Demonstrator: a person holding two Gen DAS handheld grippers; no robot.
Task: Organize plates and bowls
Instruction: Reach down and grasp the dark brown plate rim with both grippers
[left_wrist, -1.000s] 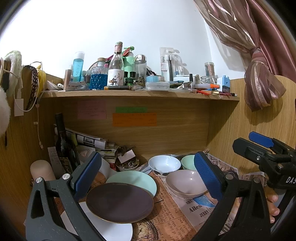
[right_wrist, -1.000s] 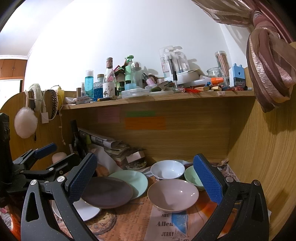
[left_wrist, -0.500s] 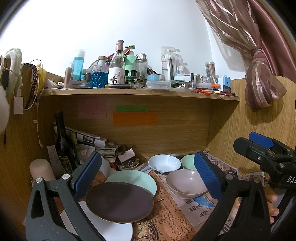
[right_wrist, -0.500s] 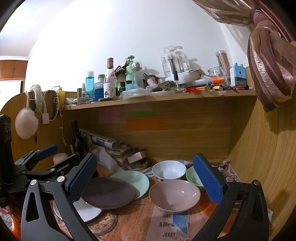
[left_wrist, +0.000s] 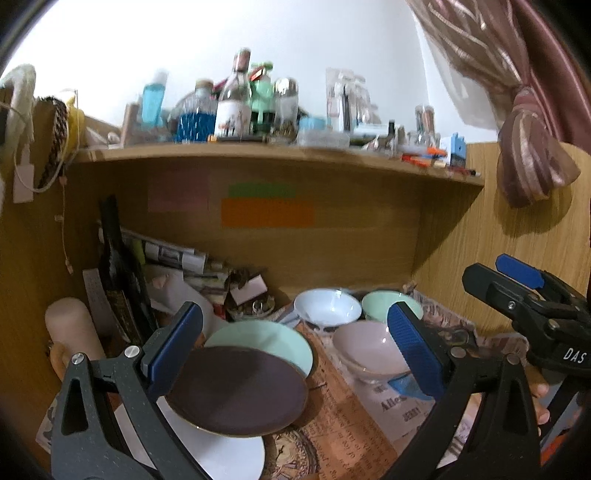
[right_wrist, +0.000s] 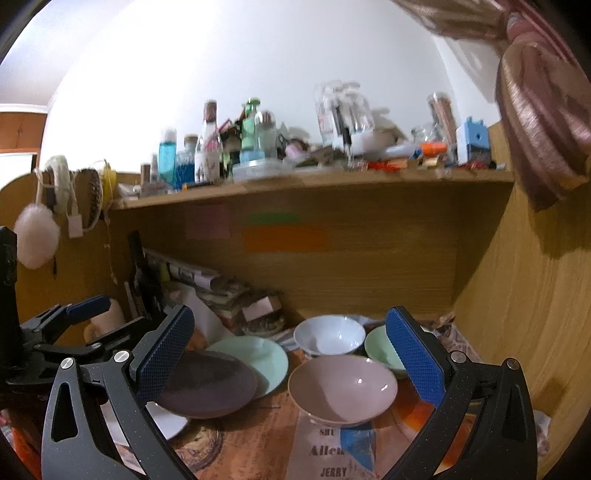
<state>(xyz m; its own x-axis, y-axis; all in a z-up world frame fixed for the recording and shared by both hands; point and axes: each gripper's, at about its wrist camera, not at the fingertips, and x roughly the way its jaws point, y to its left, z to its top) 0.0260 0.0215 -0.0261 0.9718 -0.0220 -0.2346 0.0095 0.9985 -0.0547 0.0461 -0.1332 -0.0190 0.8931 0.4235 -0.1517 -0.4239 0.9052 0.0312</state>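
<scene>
Both claws wide, nothing held: left claw (left_wrist: 293, 347) over the plates, right claw (right_wrist: 290, 352) over the bowls.

On the paper-covered worktop (right_wrist: 258, 435), three plates overlapped at the left: dark plate (left_wrist: 238, 391) uppermost, lapping over the green plate (left_wrist: 266, 341) behind and the white plate (left_wrist: 221, 448) in front. Just to the right, three bowls in a close cluster: pink bowl (right_wrist: 341, 389) nearest, white bowl (right_wrist: 328, 335) and green bowl (right_wrist: 380, 350) behind, near the back panel.

Probably the approach before a first pick. For the pink bowl: come down over the near rim, one pad inside, one outside, and close on the wall, not across the whole mouth. Lift straight up before nesting into another bowl. For the dark plate: grip the free front edge, slide off gently to avoid dragging the plates below. Clutter at the back left best avoided.
</scene>
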